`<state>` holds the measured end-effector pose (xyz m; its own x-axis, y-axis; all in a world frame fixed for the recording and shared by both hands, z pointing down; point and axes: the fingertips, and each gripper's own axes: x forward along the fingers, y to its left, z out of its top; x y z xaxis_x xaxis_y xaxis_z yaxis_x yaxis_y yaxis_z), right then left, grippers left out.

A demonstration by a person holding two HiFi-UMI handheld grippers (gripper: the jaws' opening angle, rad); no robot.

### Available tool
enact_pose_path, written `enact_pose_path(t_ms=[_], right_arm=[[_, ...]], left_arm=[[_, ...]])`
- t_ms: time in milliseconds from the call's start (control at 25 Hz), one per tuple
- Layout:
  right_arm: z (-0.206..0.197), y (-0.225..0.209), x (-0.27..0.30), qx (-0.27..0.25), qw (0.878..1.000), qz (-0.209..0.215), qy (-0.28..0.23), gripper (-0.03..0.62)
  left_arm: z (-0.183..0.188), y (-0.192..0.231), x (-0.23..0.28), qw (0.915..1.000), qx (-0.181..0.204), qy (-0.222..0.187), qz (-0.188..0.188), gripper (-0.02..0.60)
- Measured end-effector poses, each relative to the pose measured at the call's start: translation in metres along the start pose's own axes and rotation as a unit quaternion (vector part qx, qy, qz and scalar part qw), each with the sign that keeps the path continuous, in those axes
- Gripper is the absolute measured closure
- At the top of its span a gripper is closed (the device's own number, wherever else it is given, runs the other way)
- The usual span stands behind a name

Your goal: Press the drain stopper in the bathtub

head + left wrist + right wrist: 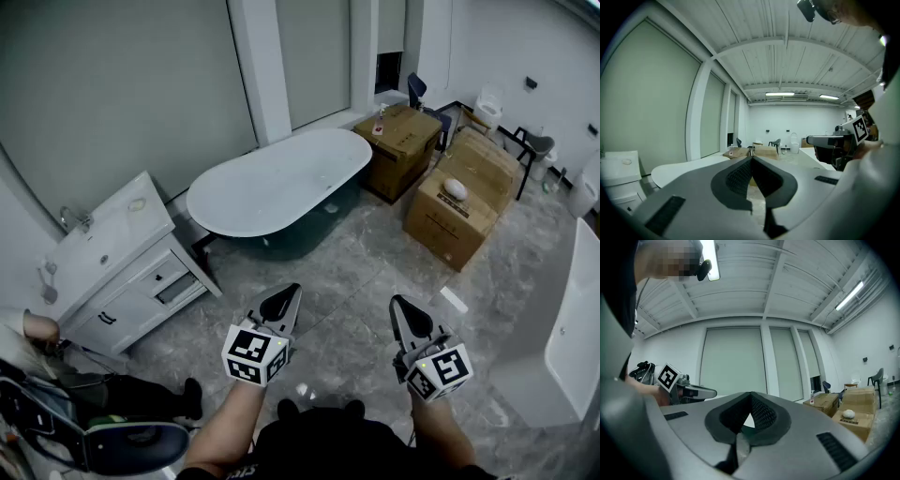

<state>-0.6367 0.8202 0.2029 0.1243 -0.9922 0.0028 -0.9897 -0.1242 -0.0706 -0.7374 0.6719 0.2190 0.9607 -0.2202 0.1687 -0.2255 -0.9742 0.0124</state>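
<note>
Head view: bathtub (277, 183) well ahead of left hand-held gripper (286, 298) and right hand-held gripper (405, 307); basin white, drain stopper indiscernible. Left gripper view shows only its rim. Both jaws together, holding nothing.

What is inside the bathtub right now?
The bathtub shows only a smooth white interior in the head view, with nothing lying in it. No drain stopper can be made out from here; the near rim may hide part of the bottom.
</note>
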Motion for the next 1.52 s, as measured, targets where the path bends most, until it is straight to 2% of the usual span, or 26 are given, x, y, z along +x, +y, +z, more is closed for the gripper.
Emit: enact_pose_path(t_ms=[440,840,1200,1520], right_arm=[[-0.020,-0.042,-0.034,0.028,0.999,0.004,0.020,0.583],[-0.027,-0.068,-0.081,0.068,0.997,0.031,0.021,0.582],[-0.042,-0.097,-0.075,0.086,0.996,0.022,0.027,0.580],[-0.042,-0.143,-0.030,0.088,0.995,-0.005,0.039,0.580]], left_arm=[[-0.016,-0.040,0.023,0.9997,-0.016,0.016,0.012,0.571],[-0.020,-0.097,0.043,0.9996,-0.017,0.019,0.011,0.571],[-0.029,-0.095,0.084,0.9993,-0.023,0.029,0.000,0.571],[-0.026,-0.068,0.153,0.9983,-0.040,0.028,-0.031,0.571]])
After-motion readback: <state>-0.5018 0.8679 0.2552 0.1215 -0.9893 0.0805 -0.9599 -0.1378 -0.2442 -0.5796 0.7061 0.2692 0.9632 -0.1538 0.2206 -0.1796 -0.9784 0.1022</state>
